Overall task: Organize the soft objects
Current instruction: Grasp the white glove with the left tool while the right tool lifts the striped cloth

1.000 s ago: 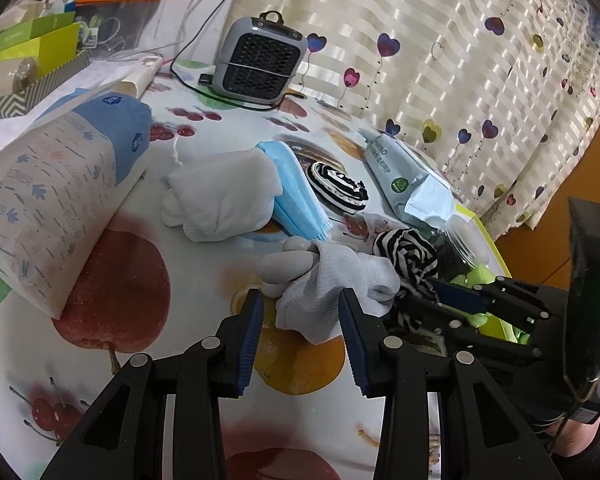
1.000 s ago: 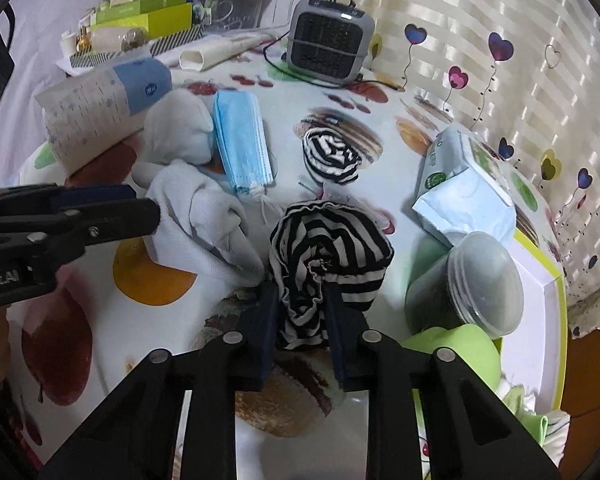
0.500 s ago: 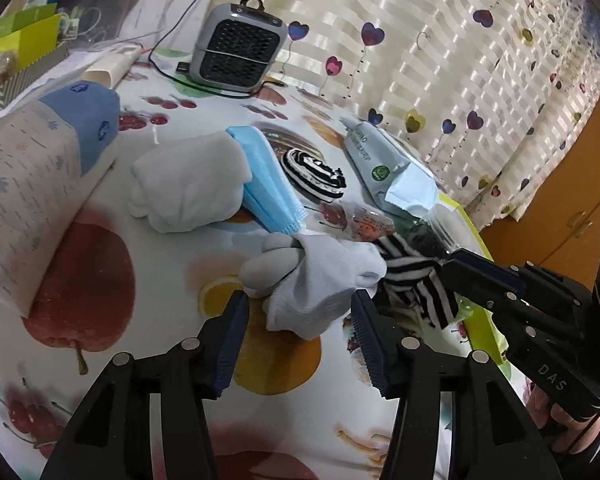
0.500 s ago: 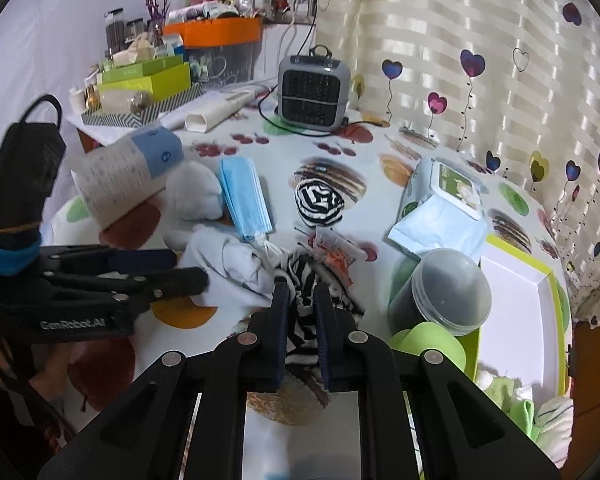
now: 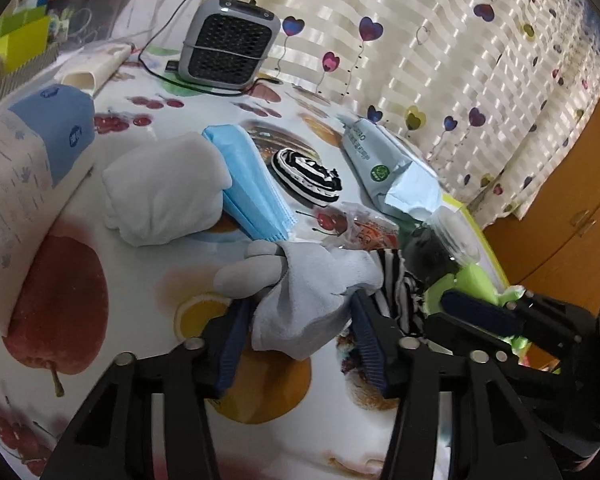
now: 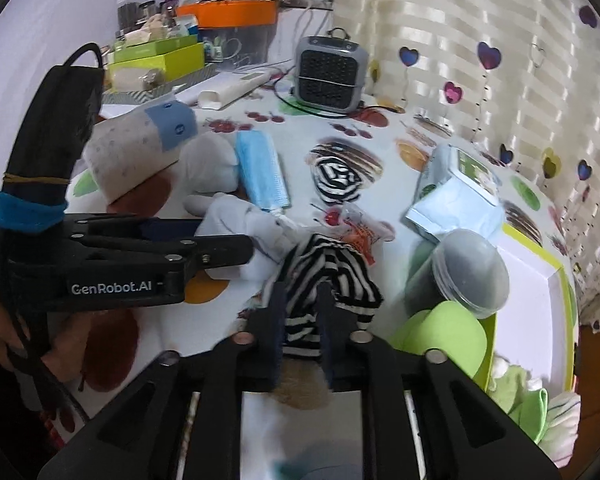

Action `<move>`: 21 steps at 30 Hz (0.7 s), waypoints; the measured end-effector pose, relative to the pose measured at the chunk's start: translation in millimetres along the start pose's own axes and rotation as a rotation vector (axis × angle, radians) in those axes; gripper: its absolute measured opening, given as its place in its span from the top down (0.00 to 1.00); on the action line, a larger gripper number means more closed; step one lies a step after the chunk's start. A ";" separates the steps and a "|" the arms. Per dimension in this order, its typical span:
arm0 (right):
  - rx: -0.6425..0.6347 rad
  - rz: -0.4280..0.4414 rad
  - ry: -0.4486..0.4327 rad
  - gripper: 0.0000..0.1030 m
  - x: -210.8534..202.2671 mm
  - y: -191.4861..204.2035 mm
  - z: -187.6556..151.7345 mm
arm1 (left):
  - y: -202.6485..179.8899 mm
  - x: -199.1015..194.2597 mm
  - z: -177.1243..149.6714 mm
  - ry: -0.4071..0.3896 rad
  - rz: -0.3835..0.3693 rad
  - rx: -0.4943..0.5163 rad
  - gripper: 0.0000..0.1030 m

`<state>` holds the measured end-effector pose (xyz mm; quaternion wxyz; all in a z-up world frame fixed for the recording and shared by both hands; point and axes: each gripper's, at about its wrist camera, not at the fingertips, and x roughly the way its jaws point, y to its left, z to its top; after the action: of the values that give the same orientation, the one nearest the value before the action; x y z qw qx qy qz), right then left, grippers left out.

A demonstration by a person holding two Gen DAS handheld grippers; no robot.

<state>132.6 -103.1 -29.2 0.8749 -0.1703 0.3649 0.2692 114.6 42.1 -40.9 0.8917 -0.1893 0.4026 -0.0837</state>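
The left gripper (image 5: 296, 332), jaws just closing around the crumpled pale-grey fabric glove (image 5: 300, 292) mid-tabletop, sits beside the right gripper (image 6: 300, 332) pinching the black-and-white striped sock (image 6: 328, 276), its jaws just loosening.

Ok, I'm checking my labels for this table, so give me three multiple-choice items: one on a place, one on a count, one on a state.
1. The blue mask lies: A) between the white bundle and the striped roll; B) in the green tray; C) on the orange box.
2. Black-and-white striped cloths in view: A) one; B) two; C) four.
3. The heater: A) lies face down; B) hangs from the curtain; C) stands upright.
Answers: 1 A, the bundle is on one side and the roll on the other; 2 B, the roll plus a looser striped cloth nearer the camera; 3 C, its grille faces forward with the handle on top.
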 end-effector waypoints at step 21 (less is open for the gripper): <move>-0.120 -0.031 0.157 0.57 42.7 14.7 -1.9 | 12.3 -29.9 -11.2 -0.043 0.007 0.020 0.86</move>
<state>147.9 -77.5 -63.1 0.8359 -0.2485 0.4129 0.2628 86.4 59.3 -32.1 0.9023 -0.1806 0.3831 -0.0804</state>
